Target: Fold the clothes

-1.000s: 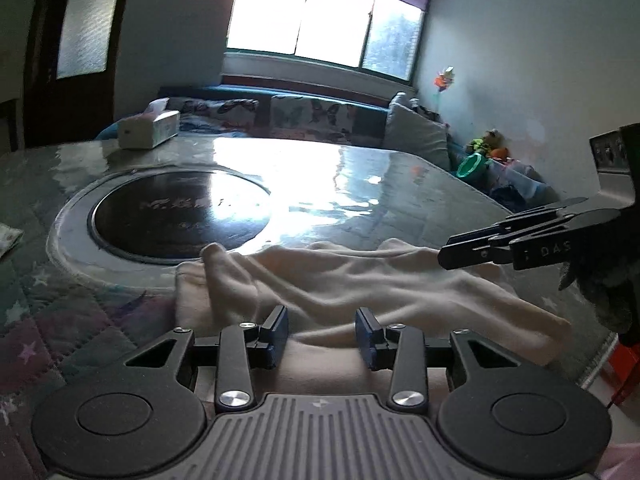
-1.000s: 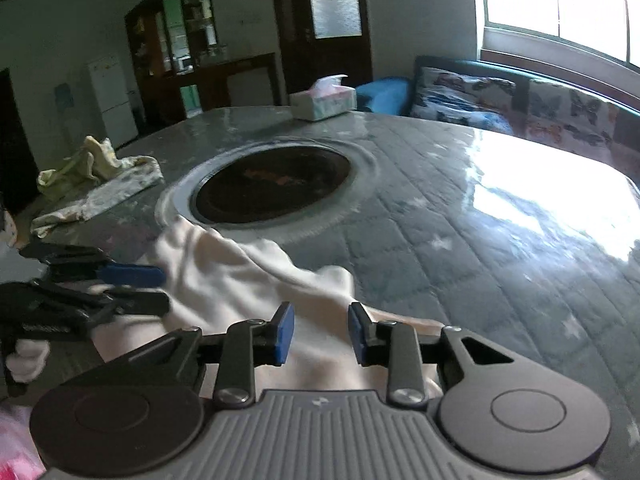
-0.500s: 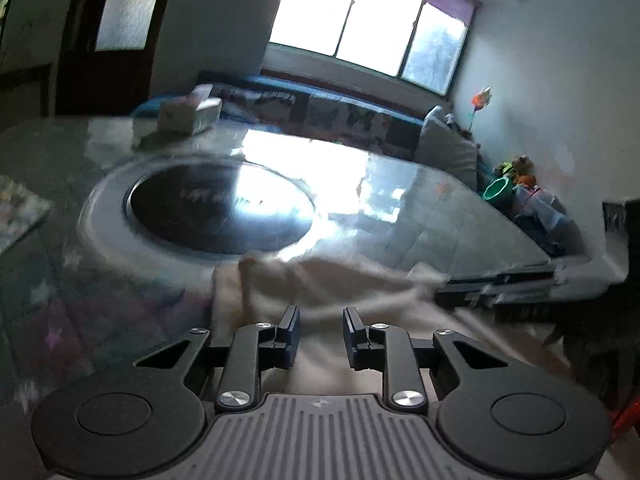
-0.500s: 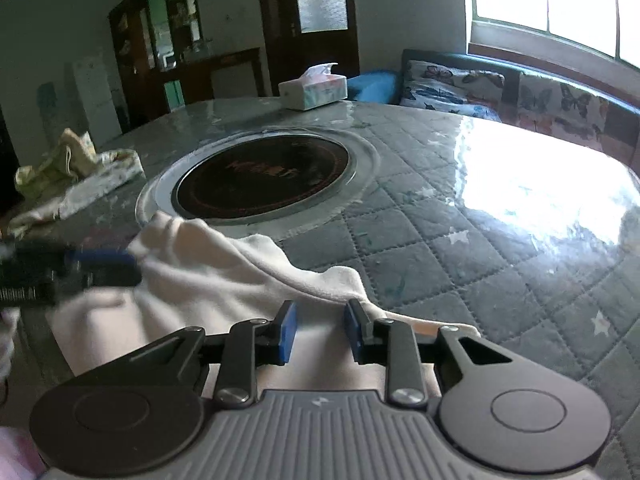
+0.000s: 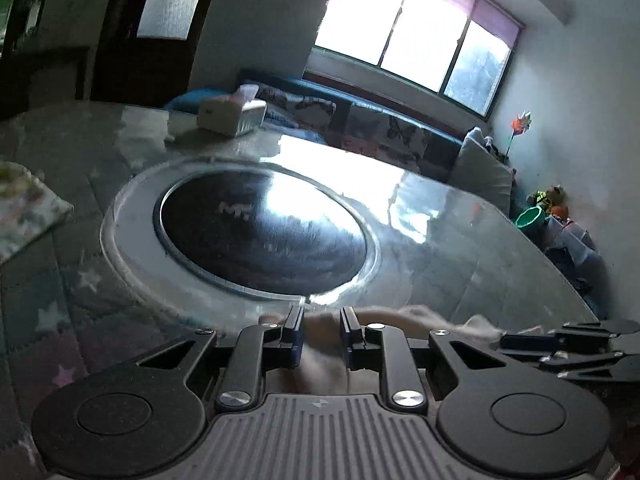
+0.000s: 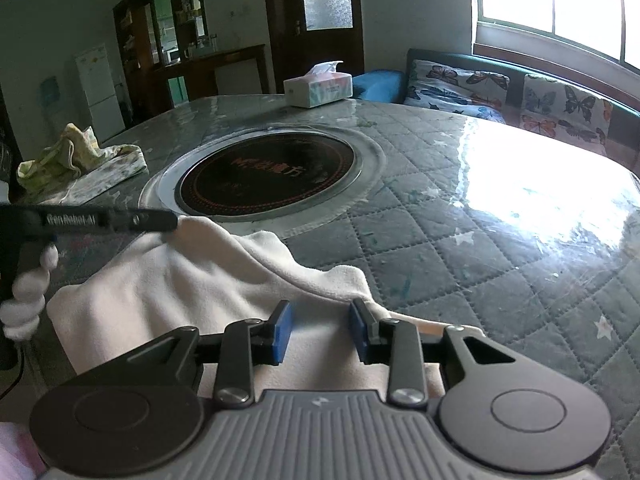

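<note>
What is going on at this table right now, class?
A person holds a gripper in each hand over a cream garment spread on the quilted table. The left gripper has cloth between its narrowly parted fingers at the garment's far edge. The right gripper hangs open over the near part. The fold is not yet made.

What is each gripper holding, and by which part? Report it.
The left gripper pinches the cream cloth by a corner, lifted off the table. Cloth lies inside the right gripper, but whether it grips cannot be told.
</note>
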A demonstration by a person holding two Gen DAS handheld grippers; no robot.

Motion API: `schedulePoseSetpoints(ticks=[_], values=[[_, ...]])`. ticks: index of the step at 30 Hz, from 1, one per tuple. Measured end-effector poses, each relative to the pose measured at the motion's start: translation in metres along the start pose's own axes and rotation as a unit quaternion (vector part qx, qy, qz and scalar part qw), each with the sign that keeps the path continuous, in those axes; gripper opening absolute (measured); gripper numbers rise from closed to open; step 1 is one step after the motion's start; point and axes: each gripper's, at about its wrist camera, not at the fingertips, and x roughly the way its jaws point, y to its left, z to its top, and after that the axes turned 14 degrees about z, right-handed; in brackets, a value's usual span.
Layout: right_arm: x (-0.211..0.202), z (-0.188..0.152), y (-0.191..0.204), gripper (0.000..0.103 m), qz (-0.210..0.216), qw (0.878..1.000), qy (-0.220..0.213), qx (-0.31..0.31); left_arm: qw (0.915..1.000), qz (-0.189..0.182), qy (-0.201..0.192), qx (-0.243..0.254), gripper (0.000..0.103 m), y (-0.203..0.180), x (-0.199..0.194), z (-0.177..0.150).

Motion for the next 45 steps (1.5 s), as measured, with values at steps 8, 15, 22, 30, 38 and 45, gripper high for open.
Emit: schedulePoseSetpoints(ticks=[8, 15, 22, 30, 38, 45], values=[[0.002, 0.000, 0.005, 0.040, 0.000, 1.000, 0.002, -0.005, 0.9958, -0.069, 0.007, 0.060, 0.022, -0.046, 0.004, 0.002], [0.002, -0.001, 0.004, 0.040, 0.002, 1.000, 0.001, -0.005, 0.9974, -0.049, 0.051, 0.013, 0.023, -0.033, 0.038, 0.009], [-0.007, 0.010, 0.014, 0.040, 0.007, 1.000, 0.001, -0.025, 0.9957, -0.080, 0.044, 0.016, 0.022, -0.035, 0.018, 0.017], [-0.001, 0.008, 0.045, 0.036, 0.044, 0.994, 0.026, -0.094, 0.9812, -0.145, 0.126, 0.014, 0.019, -0.047, 0.047, 0.025], [0.002, -0.003, 0.075, 0.031, 0.085, 0.983, 0.056, -0.153, 0.9816, -0.144, 0.124, 0.017, 0.019, -0.049, 0.051, 0.021], [-0.014, -0.019, 0.098, 0.030, 0.106, 0.976, 0.056, -0.181, 0.9829, -0.142, 0.115, 0.021, 0.019, -0.050, 0.051, 0.019]])
